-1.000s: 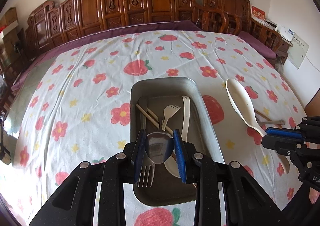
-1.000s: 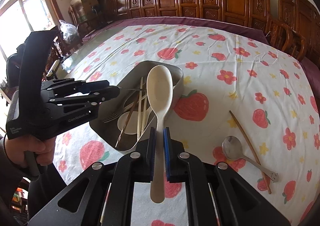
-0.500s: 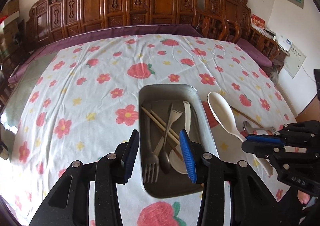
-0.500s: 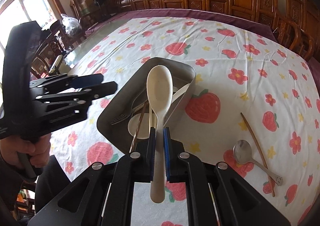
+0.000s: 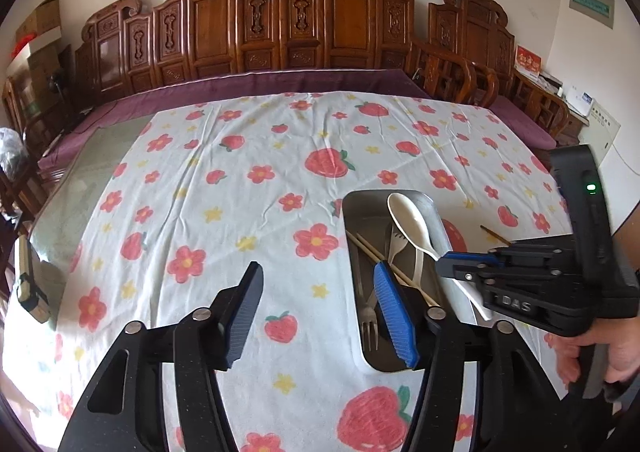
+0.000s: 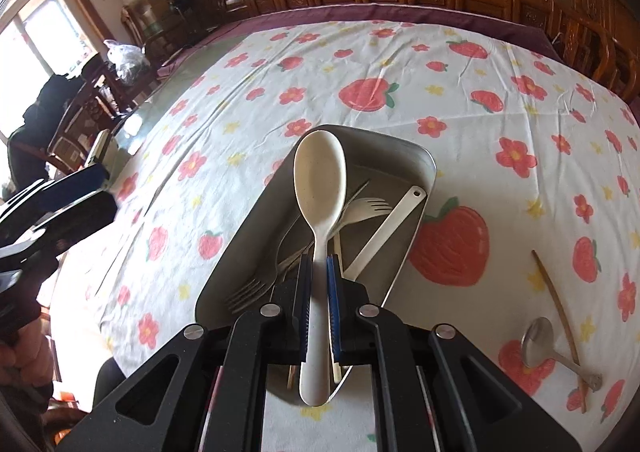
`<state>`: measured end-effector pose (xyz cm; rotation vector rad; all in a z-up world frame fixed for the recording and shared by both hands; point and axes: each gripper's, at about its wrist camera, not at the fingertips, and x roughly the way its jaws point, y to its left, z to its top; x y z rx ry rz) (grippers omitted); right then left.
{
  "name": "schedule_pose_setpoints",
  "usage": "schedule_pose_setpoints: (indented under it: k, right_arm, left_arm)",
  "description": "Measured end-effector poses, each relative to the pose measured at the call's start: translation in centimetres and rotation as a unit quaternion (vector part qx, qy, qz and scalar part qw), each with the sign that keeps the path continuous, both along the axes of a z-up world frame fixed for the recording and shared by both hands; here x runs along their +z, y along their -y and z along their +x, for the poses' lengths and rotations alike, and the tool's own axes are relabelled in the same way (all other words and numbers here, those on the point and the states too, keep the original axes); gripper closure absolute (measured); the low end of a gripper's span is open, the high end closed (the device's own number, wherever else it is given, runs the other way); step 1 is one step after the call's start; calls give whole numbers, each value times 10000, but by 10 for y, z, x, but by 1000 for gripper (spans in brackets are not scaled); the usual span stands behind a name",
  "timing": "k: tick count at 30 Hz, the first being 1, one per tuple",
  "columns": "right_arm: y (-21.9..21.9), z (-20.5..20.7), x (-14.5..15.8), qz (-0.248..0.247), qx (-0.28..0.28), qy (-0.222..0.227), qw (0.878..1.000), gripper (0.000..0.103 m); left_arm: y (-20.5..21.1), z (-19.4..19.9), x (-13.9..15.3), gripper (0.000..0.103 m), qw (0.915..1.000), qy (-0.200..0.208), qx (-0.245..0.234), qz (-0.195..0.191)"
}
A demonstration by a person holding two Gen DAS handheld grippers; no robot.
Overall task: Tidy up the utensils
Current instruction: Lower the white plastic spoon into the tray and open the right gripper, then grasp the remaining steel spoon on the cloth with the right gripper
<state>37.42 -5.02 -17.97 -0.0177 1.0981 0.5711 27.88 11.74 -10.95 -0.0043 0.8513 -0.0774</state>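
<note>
Right wrist view: right gripper (image 6: pixel 319 284) pinches the cream spoon (image 6: pixel 320 188) by its handle above the metal tray (image 6: pixel 400 144).
Left gripper (image 5: pixel 320 316) hovers beside that tray, fingers spread wide, holding nothing.

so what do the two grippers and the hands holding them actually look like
Both grippers are matte black plastic frames with round silver screws. The left gripper and right gripper have black fingers faced with ribbed blue pads. The right one carries white "DAS" lettering and a green light. The right hand is bare.
</note>
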Motion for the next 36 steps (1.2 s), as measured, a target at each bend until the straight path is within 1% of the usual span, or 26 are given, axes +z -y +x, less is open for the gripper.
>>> schedule_pose_setpoints:
  k: [2, 6, 7, 9, 11, 13, 16, 20, 21, 23, 26, 29, 33, 36]
  right_arm:
    - [-5, 7, -5, 14, -58, -93, 9999, 93]
    - [-10, 13, -7, 157, -61, -131, 9998, 89]
    - [-10, 13, -6, 223, -39, -122, 9997, 83]
    - [-7, 12, -3, 255, 8, -67, 9997, 81]
    - [-1, 9, 4, 299, 61, 61, 9995, 81]
    - [12, 4, 12, 319, 89, 188, 9993, 81]
    - [35, -6, 23, 218, 78, 410, 9989, 81]
    - [79, -23, 27, -78, 10, 651, 9978, 81]
    - [96, -29, 26, -184, -40, 680, 9975, 81]
    - [121, -37, 20, -387, -110, 692, 9968, 81]
    - [157, -42, 6, -603, -197, 579, 9963, 81]
    - [182, -44, -10, -853, -210, 540, 9947, 81]
    - [195, -39, -29, -1097, 36, 449, 9929, 81]
    - [195, -30, -40, -1246, 241, 368, 9912, 81]
  left_arm:
    - [-4, 0, 2, 43, 10000, 32, 19, -25]
    - [-4, -3, 6, 31, 9999, 124, 15, 13]
    - [-3, -3, 6, 30, 9999, 141, 1, 38]
    - [-1, -3, 7, 21, 9999, 148, -8, 46]
    - [6, -2, 6, 21, 9998, 162, -58, 88]
    - [13, -3, 5, 18, 9997, 169, -117, 116]
    - [26, -4, 3, 13, 9996, 185, -219, 69]
    - [51, -7, -1, 11, 9988, 156, -446, 100]
    - [57, -7, -2, 11, 9986, 148, -502, 94]
    - [72, -9, -4, 11, 9978, 129, -652, 30]
    - [92, -9, -9, 11, 9965, 103, -822, -62]
    - [112, -8, -13, 11, 9953, 80, -959, -101]
    - [132, -6, -18, 11, 9939, 36, -1086, -176]
    - [142, -6, -21, 11, 9933, -13, -1132, -214]
